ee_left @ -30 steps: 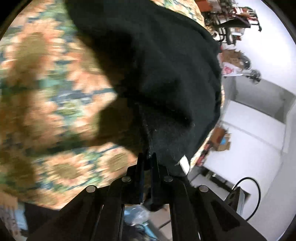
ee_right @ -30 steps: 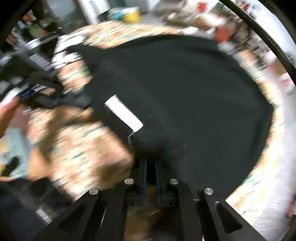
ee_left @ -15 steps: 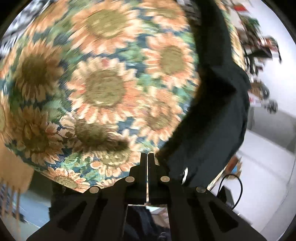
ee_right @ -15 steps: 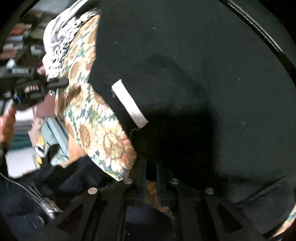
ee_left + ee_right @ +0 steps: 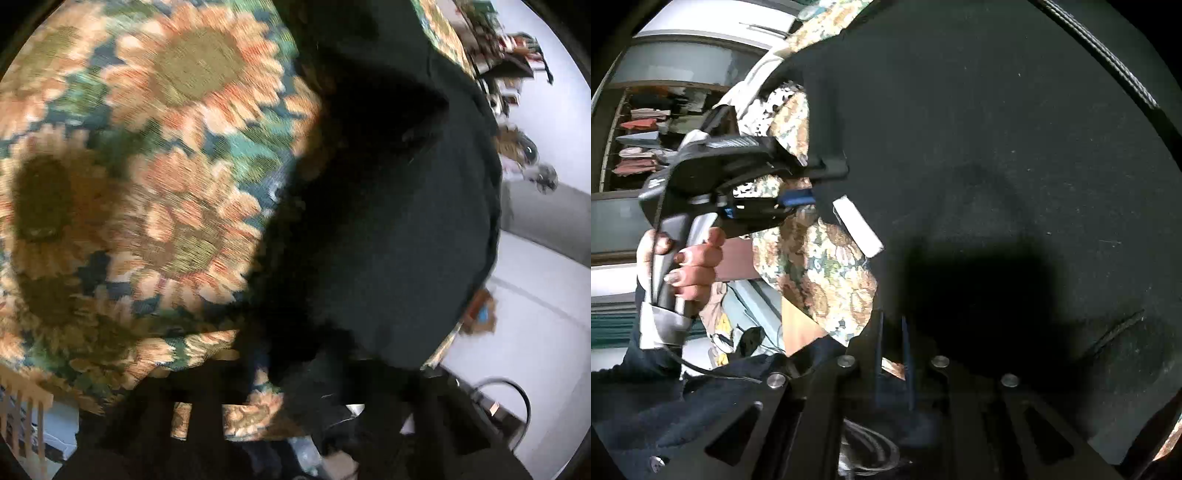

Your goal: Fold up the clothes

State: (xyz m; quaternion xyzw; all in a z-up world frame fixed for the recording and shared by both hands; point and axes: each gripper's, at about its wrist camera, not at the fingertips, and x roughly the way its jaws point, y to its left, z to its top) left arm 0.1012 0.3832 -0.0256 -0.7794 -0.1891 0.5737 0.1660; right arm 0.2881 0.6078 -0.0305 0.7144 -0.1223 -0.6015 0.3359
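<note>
A black garment (image 5: 388, 221) lies spread over the sunflower tablecloth (image 5: 147, 147), and it fills most of the right wrist view (image 5: 997, 147). Its white label (image 5: 857, 230) shows at the near edge. My right gripper (image 5: 891, 332) is shut on the garment's edge near the table's front. My left gripper (image 5: 829, 182), held by a person's hand (image 5: 690, 258), is at the garment's left edge. Its jaws are opening, and the fabric edge sits between them without being pressed. In its own view the left gripper (image 5: 291, 391) is dark and blurred.
The tablecloth (image 5: 827, 273) ends at the table's front edge close to both grippers. A black-and-white patterned cloth (image 5: 757, 114) lies beyond the left gripper. Shelves of folded clothes (image 5: 642, 147) stand behind it. A pale floor (image 5: 535, 295) and a cable (image 5: 517, 398) lie past the table's right side.
The left gripper let go of the garment, swung shut over bare tablecloth, and is back at the garment's edge with jaws parted. The right gripper kept its hold and lowered the garment onto the table.
</note>
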